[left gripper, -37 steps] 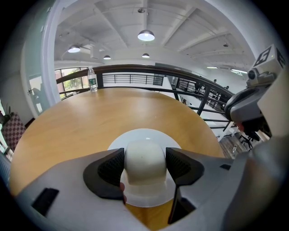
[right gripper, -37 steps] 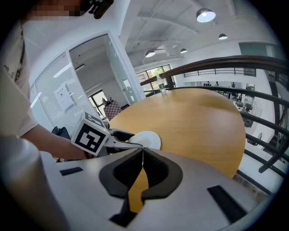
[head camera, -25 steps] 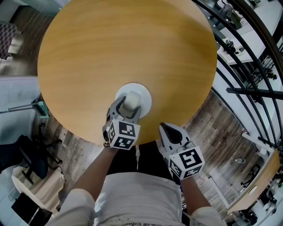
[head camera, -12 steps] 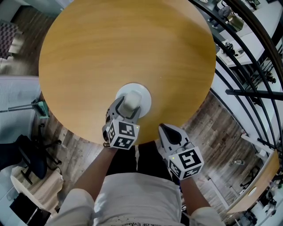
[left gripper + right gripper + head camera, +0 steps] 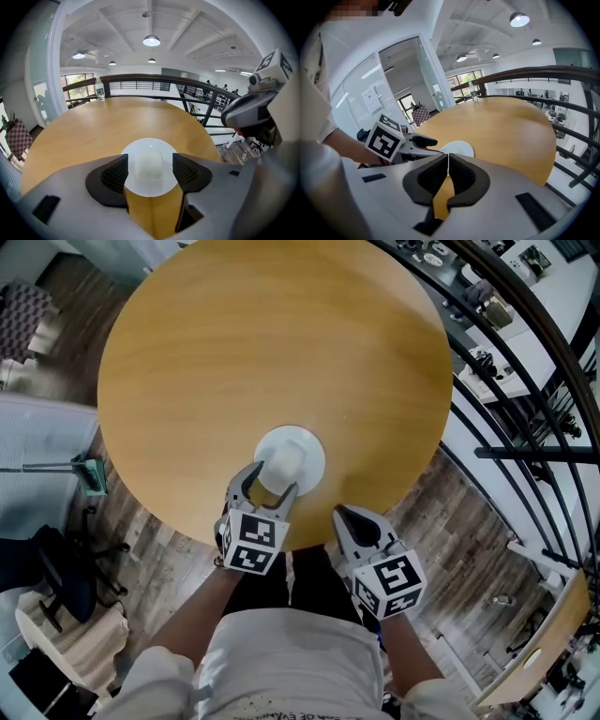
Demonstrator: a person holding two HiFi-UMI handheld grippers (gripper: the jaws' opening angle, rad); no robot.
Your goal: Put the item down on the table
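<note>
Smooth white disc [image 5: 291, 457] on wooden table [image 5: 281, 334], left gripper [image 5: 271, 480] fingers apart, right gripper [image 5: 344, 514] fingers together

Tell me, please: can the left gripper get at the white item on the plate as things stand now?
Probably yes. The left gripper is open, its jaws apart and pointing straight at the white item on the plate. Nothing stands in between.

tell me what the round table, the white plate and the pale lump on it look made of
Table: wood or wood-look laminate with a satin finish, going by the fine grain streaks and soft sheen. Plate: likely glazed ceramic or plastic, smooth plain white; cannot tell which. Lump: off-white, matte, rounded edges, slightly grainy; possibly food or foam, unclear.
</note>
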